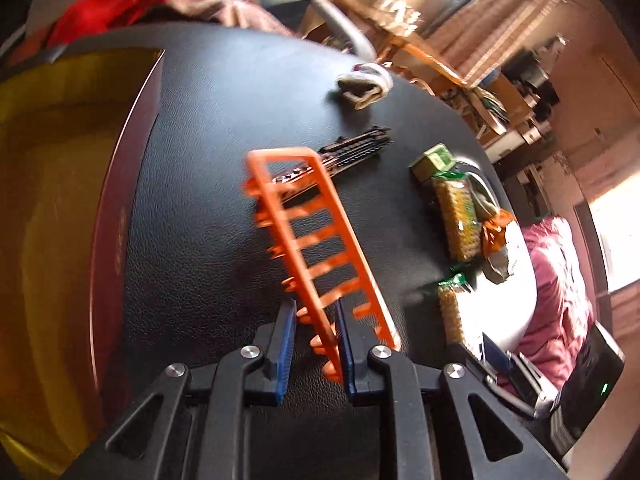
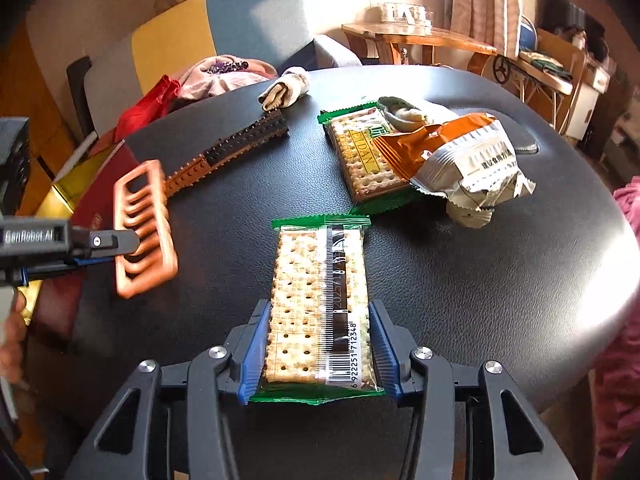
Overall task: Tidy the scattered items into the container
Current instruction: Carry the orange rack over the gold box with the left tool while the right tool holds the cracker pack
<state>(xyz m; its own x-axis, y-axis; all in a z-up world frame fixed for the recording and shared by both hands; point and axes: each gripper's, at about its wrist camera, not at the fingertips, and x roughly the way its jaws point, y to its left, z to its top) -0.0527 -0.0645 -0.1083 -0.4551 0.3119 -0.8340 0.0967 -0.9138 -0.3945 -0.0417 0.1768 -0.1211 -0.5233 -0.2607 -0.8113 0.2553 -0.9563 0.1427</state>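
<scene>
My left gripper is shut on an orange plastic rack and holds it above the black table; the rack also shows in the right wrist view, blurred. The container, a dark red box with a gold lining, lies at the left, also in the right wrist view. My right gripper is shut on a cracker pack with a green wrapper. A second cracker pack, an orange and silver snack bag, a brown and black brick bar and a rolled sock lie on the table.
The round black table has its edge close on the right. Clothes and a red cloth lie on a sofa behind the table. A person in pink is at the right edge. Wooden furniture stands in the background.
</scene>
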